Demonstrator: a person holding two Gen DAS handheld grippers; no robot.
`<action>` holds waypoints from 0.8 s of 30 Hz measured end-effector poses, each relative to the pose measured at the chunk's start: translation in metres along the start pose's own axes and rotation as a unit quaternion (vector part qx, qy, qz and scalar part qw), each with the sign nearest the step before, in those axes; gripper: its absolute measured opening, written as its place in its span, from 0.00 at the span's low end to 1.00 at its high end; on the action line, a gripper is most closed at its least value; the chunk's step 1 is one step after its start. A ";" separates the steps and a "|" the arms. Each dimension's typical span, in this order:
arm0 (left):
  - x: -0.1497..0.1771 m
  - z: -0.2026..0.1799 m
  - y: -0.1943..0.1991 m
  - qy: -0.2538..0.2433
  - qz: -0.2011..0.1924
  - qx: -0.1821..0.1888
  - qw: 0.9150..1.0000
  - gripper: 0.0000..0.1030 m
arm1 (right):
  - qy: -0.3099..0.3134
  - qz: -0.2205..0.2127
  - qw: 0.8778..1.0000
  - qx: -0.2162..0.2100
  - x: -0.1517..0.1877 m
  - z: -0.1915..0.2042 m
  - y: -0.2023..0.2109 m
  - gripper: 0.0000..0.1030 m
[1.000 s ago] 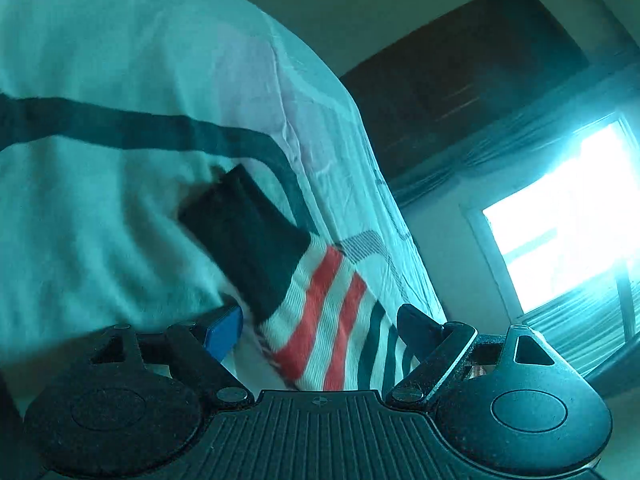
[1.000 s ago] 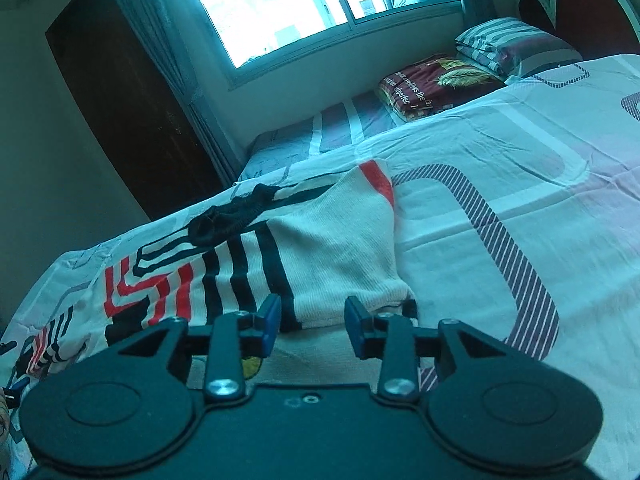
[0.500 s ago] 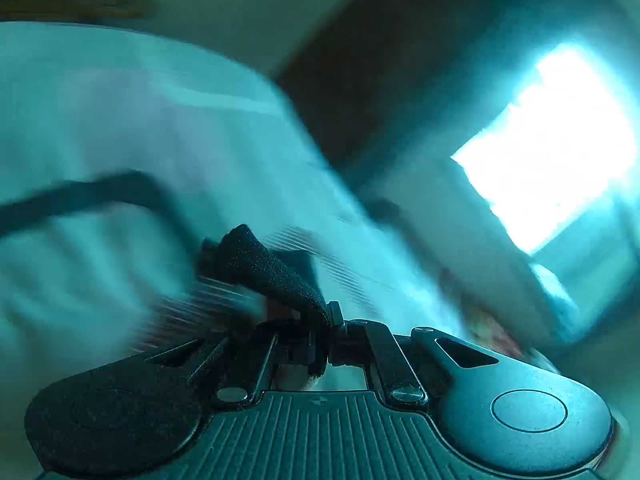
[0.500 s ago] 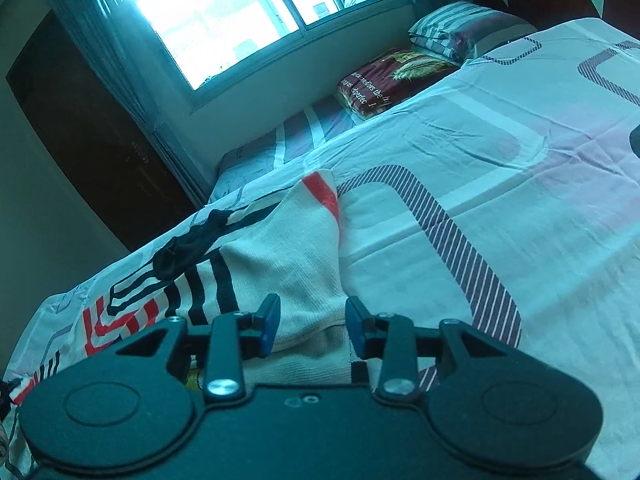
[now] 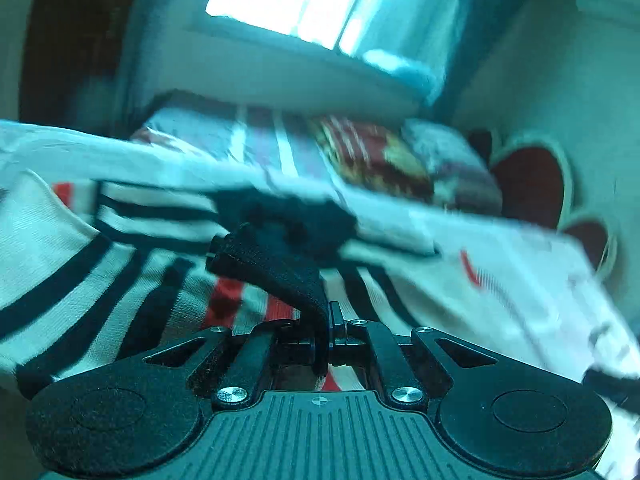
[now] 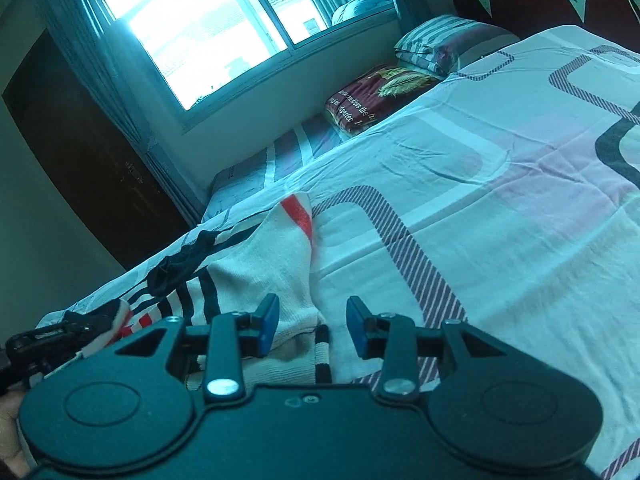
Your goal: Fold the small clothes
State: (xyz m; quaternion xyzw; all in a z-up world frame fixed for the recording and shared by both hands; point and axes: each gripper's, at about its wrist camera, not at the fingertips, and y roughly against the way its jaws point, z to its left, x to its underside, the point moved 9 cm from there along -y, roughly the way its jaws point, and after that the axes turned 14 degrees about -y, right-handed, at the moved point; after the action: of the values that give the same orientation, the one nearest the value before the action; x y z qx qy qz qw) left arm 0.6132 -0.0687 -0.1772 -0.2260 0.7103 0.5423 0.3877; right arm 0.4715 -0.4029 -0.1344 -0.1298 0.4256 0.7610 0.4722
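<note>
The left gripper [image 5: 326, 326] has its jaws pinched tight on the black cuff of a white knitted garment with black and red stripes [image 5: 132, 280], the dark corner standing up just ahead of the tips. The right gripper [image 6: 312, 326] hovers with jaws spread, straddling the garment's near white edge [image 6: 280, 264] on the bed. Soft, light, floppy knit, I'd say: it will sag and drag, so corners and hems are the places to grip. Right of the jaws, the pale patterned bedsheet [image 6: 500, 208] runs open and flat. Beyond, a maroon cushion [image 6: 376, 96], then the bright window [image 6: 208, 28].
</note>
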 end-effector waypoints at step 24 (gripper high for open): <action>0.094 0.174 0.130 -0.031 0.020 -0.186 0.982 0.65 | 0.034 0.111 0.991 -0.064 0.083 0.114 -0.123 0.53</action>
State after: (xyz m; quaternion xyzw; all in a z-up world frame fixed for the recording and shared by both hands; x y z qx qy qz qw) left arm 0.5135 0.1460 -0.1939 -0.2631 0.5894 0.6789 0.3499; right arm 0.5540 -0.2410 -0.1801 -0.1376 0.4040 0.8293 0.3608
